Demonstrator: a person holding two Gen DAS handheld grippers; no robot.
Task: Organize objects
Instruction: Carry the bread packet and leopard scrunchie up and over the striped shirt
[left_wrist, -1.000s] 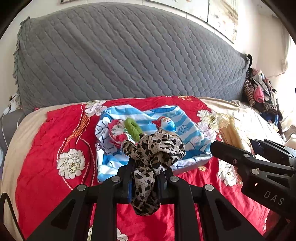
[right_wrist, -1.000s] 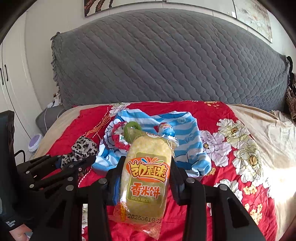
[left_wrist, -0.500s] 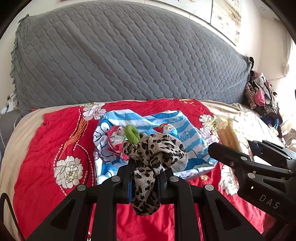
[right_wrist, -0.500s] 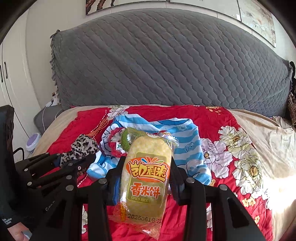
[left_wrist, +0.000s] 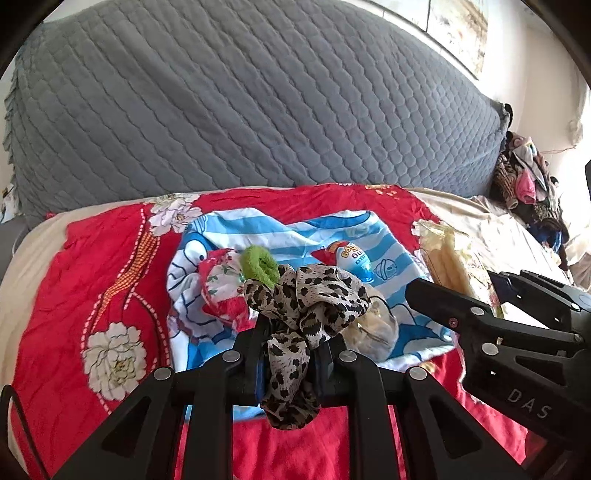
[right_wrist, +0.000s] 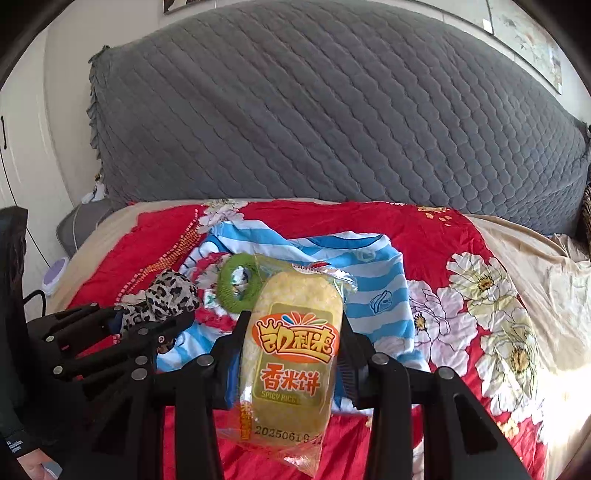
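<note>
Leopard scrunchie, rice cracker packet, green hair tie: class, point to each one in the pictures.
Leopard scrunchie (left_wrist: 310, 299): left wrist view, its bunched top.
Rice cracker packet (right_wrist: 293, 354): right wrist view, its printed label.
Green hair tie (left_wrist: 258, 264): left wrist view, its fuzzy ring.

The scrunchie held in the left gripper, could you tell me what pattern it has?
Leopard print, tan with dark spots, on the scrunchie; clearest in the left wrist view.

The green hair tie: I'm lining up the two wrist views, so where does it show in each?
Left wrist view: the green hair tie lies centre, on the blue striped cloth, just behind the leopard scrunchie.
Right wrist view: it lies left of centre, partly hidden behind the rice cracker packet.
Shared landmark: the blue striped cloth.
</note>
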